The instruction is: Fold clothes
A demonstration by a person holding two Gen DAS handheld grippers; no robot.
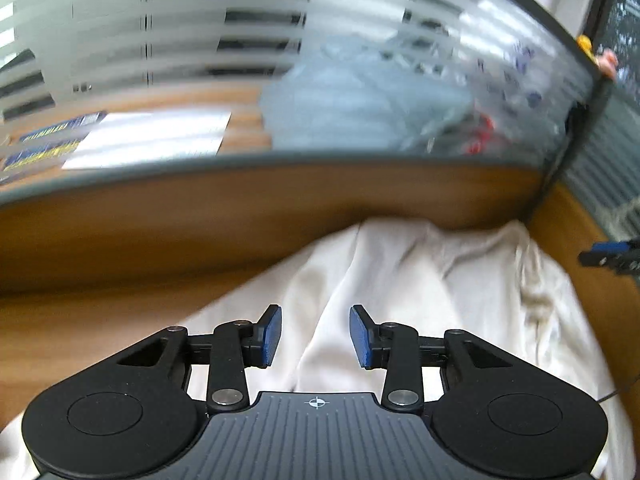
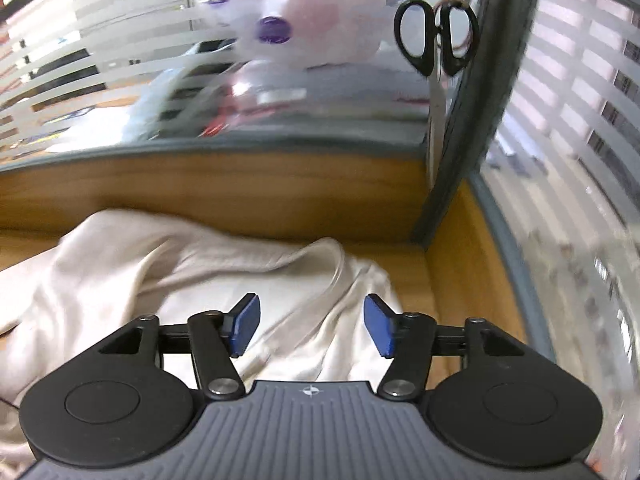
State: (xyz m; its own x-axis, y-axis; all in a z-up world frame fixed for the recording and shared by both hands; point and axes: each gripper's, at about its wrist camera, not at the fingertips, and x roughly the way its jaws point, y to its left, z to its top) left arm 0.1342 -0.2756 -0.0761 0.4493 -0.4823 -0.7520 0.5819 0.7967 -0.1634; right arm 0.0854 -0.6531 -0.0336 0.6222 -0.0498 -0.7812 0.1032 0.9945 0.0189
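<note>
Garment [image 1: 420, 280], cream, rumpled in loose ridges on desk [image 1: 120, 248] by corner partition. Left hand-held gripper [image 1: 316, 336] and right hand-held gripper [image 2: 312, 326] both spread, empty, above cloth. Risk: pinching one ridge, dragging layers askew.

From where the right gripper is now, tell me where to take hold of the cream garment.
Probably the raised fold of the cream garment, ahead of the open right gripper. It stands up off the wooden desk, so the jaws could straddle it from above and close across it. The flat areas nearby give less to pinch.
</note>
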